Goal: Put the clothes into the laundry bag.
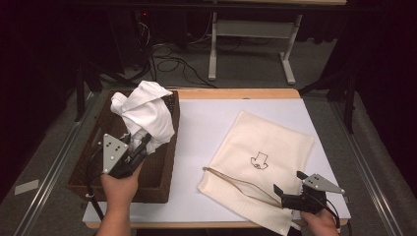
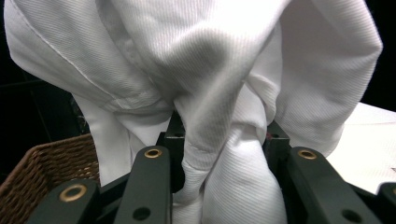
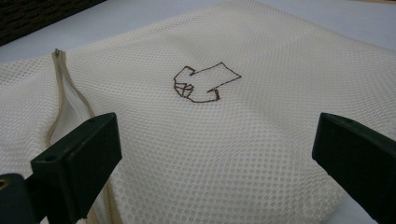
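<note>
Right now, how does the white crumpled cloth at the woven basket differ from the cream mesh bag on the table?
The white crumpled cloth is bunched up and lifted over the brown woven basket, clamped in the left gripper; the cream mesh bag lies flat on the white sheet. The cloth is plain, finely woven; the bag has open mesh, a brown outline drawing and a zip. Both are pale fabric.

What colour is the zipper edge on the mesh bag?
Tan zipper on the cream mesh bag; clearest in the right gripper view.
</note>
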